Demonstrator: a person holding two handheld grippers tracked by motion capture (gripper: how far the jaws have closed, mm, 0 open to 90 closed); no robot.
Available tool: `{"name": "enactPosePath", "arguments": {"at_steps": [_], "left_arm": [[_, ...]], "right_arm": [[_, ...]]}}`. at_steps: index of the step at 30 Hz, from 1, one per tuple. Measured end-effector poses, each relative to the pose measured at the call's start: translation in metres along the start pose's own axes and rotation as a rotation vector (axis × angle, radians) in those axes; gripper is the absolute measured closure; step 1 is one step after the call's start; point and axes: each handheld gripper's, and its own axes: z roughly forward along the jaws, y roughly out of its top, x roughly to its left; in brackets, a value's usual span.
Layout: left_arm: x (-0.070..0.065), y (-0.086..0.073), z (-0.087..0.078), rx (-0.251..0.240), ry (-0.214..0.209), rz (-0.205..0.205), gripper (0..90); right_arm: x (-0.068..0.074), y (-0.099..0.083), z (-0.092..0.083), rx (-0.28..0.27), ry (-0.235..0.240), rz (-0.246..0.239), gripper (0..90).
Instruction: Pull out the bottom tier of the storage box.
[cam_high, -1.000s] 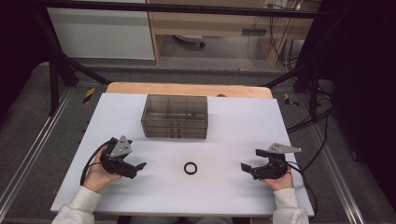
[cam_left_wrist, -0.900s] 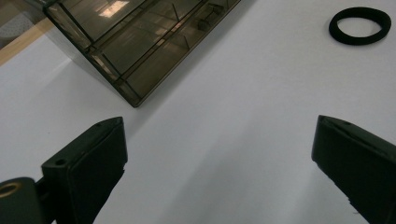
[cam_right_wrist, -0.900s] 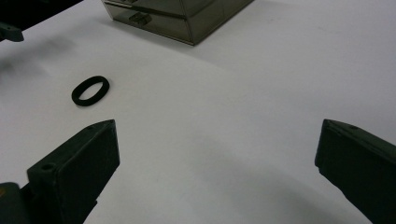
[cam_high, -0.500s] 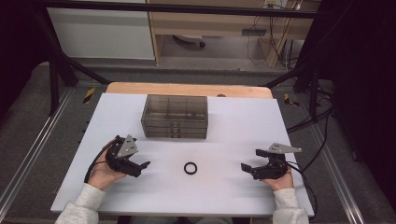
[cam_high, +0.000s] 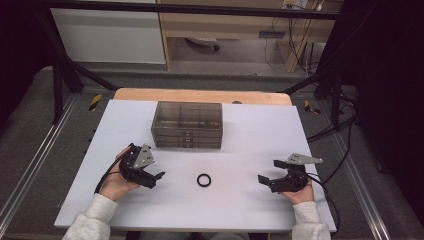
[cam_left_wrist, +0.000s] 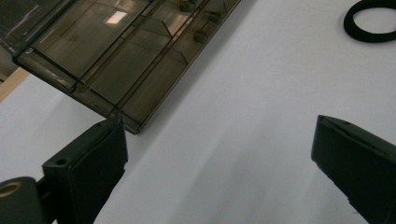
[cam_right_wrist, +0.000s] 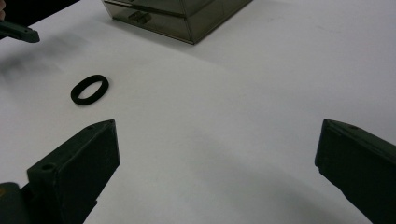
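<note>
A: What differs from a second ago?

B: The left gripper sits a little closer to the middle of the white surface than it did, and it is turned more toward the centre. The right gripper is where it was, and so are the ring and the box.

A: And the black ring?

B: It lies flat on the surface, between the two grippers, apart from both. In the high view it is a bit nearer the left gripper than the right.

A: How does it look from the grippers themselves?

B: In the left gripper view the ring is at the top right corner, well ahead of the jaws and off to the side of them. In the right gripper view it lies ahead of the left-hand jaw, not between the two.

A: Are the grippers holding anything?

B: No. Both stand wide apart with only bare surface between their jaws.

A: And the box?

B: The smoky clear drawer box stands toward the far side of the surface, beyond the ring. In the left gripper view its near corner is just past the left-hand jaw.
</note>
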Motion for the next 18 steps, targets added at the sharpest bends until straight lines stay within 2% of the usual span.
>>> {"name": "enactPosePath", "arguments": {"at_steps": [12,18], "left_arm": [[-0.003,0.005,0.007,0.016,0.022,0.049,4.2],[-0.007,0.014,0.012,0.022,0.04,0.092,4.4]], "right_arm": [[0.0,0.0,0.0,0.001,-0.001,0.001,0.4],[0.0,0.0,0.0,-0.002,0.0,0.0,0.4]]}}
